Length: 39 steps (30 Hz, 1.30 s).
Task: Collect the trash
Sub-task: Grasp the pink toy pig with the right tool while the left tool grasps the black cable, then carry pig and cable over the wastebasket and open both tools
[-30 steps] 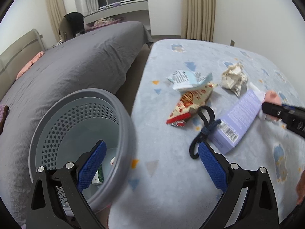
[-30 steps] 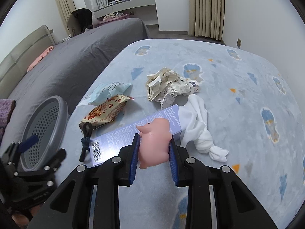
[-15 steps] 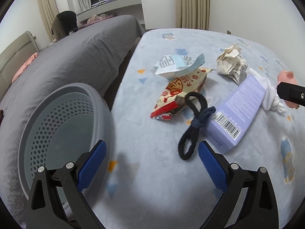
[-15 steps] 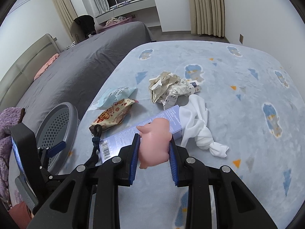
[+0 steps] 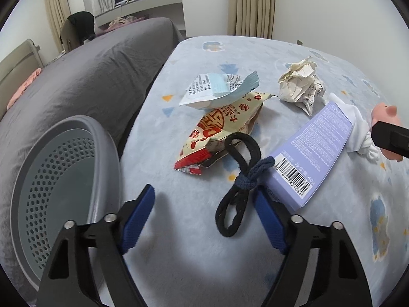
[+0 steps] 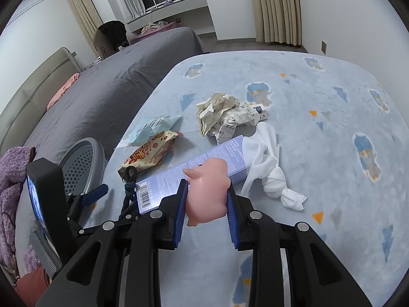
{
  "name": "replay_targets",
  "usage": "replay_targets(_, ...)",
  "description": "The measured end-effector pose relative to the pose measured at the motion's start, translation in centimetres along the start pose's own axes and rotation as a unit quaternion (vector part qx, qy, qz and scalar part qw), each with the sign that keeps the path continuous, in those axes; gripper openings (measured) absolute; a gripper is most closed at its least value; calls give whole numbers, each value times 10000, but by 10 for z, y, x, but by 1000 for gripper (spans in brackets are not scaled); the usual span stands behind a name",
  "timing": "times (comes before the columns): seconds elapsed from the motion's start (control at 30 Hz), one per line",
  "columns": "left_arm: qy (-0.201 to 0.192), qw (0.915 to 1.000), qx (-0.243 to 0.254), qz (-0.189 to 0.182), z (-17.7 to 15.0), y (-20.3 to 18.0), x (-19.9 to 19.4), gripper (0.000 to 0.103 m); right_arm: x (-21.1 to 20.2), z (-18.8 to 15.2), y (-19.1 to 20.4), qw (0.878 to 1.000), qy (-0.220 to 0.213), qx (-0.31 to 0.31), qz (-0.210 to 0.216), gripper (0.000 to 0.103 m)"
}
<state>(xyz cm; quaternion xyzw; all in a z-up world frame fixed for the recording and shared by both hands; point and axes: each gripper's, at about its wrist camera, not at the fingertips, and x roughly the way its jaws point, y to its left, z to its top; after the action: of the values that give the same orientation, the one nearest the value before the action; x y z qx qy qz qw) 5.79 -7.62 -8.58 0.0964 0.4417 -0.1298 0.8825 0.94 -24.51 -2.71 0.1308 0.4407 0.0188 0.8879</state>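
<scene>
Trash lies on a light blue patterned blanket (image 5: 194,230): a red and cream snack wrapper (image 5: 219,133), a pale blue packet (image 5: 217,90), crumpled paper (image 5: 299,84), a lilac box (image 5: 314,151), a dark knotted cord (image 5: 241,179) and a white cloth (image 6: 265,163). My left gripper (image 5: 204,209) is open, low over the blanket, its right finger beside the cord. My right gripper (image 6: 205,202) is shut on a pink pig toy (image 6: 207,192) held above the lilac box (image 6: 194,176). The grey perforated basket (image 5: 51,179) stands at the left.
A bed with a grey cover (image 5: 89,71) lies left of the blanket, with a dark gap between them. White walls and beige curtains (image 5: 253,5) stand behind. A purple fluffy fabric (image 6: 10,179) shows at the far left of the right wrist view.
My left gripper has moved right, from over the basket to the blanket beside the cord, and stays open. My right gripper still holds the pig toy and has risen slightly.
</scene>
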Motion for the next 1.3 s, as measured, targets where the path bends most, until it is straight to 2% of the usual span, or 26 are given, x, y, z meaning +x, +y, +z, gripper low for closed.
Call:
replay_targets(0.07,19,9998,-43,-172,2,-1,1,58,0,0,-1,10000,4,16,11,28)
replay_targets(0.13,24,9995,-75,-302,3,-1,0,47,-1,-1,-2,10000,0,30,15,28)
replay_targets(0.17,16,9995,-61,-324,3,-3,0,35,-2,-1,-2,10000,-6,39,18,28)
replay_targets(0.27,45,9988,-15,-479,3,-4,-2,15,-4,-1,-2,10000,-30,47,25,28)
replay_targets(0.5,-79,9983,-96,-563,0,6,-20,13,-7,-3,2,10000,-66,-26,20,28)
replay_targets(0.77,-458,9977,-331,-381,0,42,-57,13,-7,-5,24,9996,-73,-241,89,28)
replay_targets(0.93,-603,9967,-532,-99,-7,77,-75,13,-3,-6,52,9988,-33,-426,253,28)
replay_targets(1.3,-453,9900,-1169,653,-35,173,-85,13,26,-6,146,9909,140,-1140,698,28)
